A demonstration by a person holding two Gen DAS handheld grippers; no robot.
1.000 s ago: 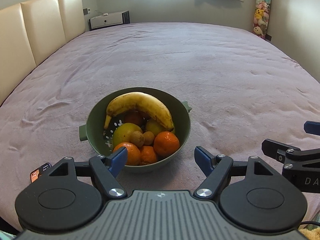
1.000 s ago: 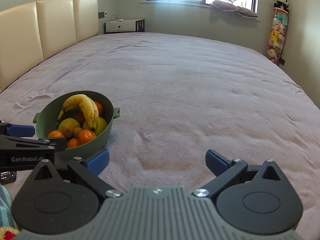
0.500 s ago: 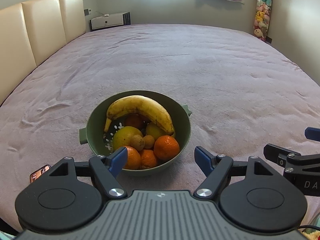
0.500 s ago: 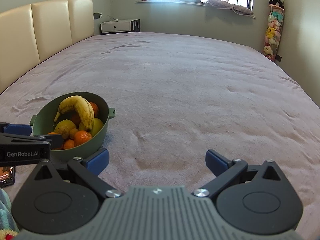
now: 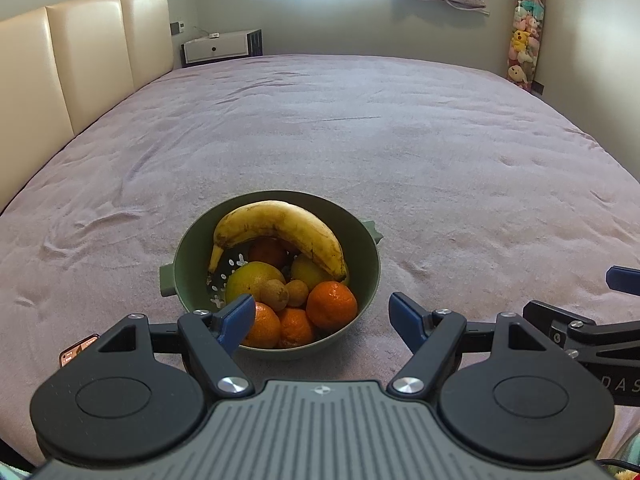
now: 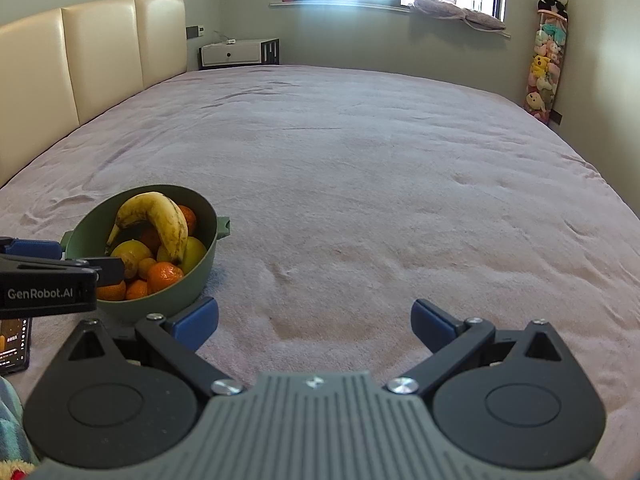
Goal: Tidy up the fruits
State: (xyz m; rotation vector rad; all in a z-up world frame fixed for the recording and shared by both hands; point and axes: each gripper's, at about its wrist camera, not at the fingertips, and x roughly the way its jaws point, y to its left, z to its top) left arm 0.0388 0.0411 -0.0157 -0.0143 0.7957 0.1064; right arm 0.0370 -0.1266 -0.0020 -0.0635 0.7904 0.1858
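From the left wrist view, the left tool (image 5: pixel 322 316) is wide open and holds nothing. Just past it, the green bowl (image 5: pixel 368 256) sits on the bed (image 5: pixel 360 140), with the banana (image 5: pixel 280 222) on top of the oranges (image 5: pixel 331 304).

From the right wrist view, the right tool (image 6: pixel 315 320) is wide open and empty too. The bowl is near on the left. No fruit lies loose on the bed, so this could be fruit all put away, or fruit waiting to be sorted out.

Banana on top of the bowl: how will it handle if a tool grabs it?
The banana looks ripe and brown-flecked, so probably soft and easily bruised. It rests curved across rounder fruit in the green bowl, so lifting it may let the oranges shift.
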